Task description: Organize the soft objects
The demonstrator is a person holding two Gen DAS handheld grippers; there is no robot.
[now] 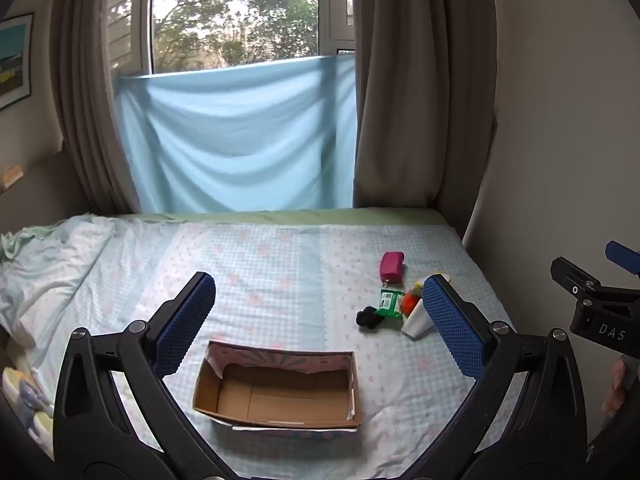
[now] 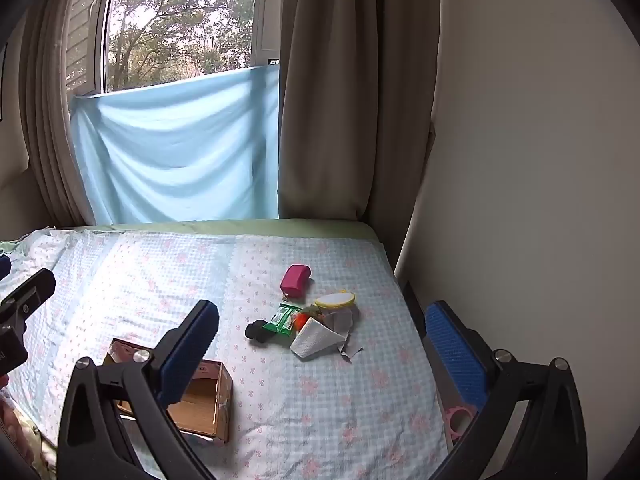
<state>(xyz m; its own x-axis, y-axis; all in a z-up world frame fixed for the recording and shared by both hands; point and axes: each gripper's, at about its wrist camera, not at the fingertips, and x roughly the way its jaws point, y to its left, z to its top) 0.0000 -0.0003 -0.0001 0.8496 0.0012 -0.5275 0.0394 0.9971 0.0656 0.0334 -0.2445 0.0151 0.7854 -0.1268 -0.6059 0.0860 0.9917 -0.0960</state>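
Both tools are wide open and hold nothing: the left gripper hangs over the cardboard box, and the right gripper hangs over the bed. The box is empty and sits on the bed near the front. The soft things lie in a little pile further back and to the right: a pink pouch, a green packet, a black sock, a white cloth and a round yellow-edged pad.
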